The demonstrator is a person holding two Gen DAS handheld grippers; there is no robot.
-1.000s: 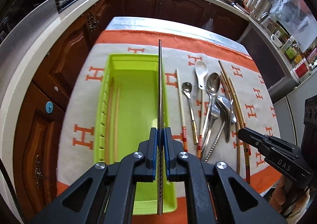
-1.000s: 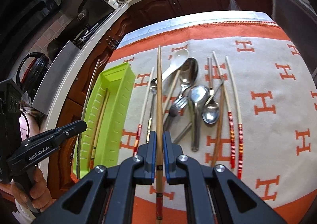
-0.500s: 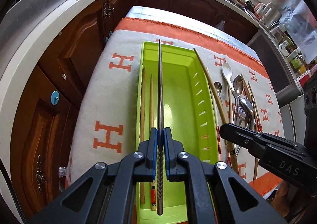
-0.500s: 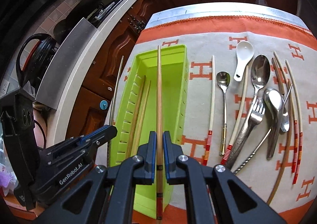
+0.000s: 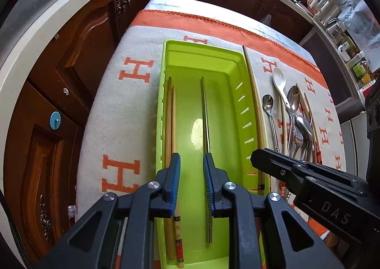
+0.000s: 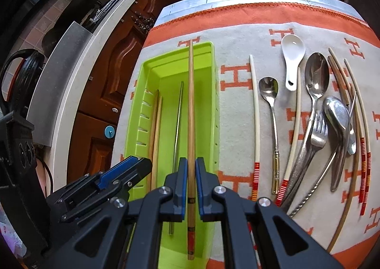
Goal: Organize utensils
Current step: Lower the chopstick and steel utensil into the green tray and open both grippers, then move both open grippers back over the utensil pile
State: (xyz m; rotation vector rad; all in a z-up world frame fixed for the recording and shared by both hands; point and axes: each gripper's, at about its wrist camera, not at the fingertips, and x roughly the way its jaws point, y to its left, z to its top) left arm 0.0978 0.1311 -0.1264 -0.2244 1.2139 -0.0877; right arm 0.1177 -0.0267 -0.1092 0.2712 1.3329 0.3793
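Observation:
A lime green tray (image 5: 237,60) lies on the orange-and-white cloth; it also shows in the right wrist view (image 6: 135,117). Two wooden chopsticks (image 5: 169,126) lie along its left wall and a metal chopstick (image 5: 204,114) lies in its middle. My left gripper (image 5: 191,164) is open above the tray, right over the metal chopstick's near end. My right gripper (image 6: 191,169) is shut on a wooden chopstick (image 6: 190,102) and holds it lengthwise over the tray's right side. That chopstick shows in the left wrist view (image 5: 254,102) along the tray's right wall.
Right of the tray lie a white ceramic spoon (image 6: 292,55), metal spoons (image 6: 317,76), a fork (image 6: 318,133) and several chopsticks with red bands (image 6: 255,112). Dark wooden cabinets (image 5: 71,60) stand to the left below the table edge.
My left gripper has opened and let the metal chopstick go into the tray. My right gripper has carried its wooden chopstick left, over the tray.

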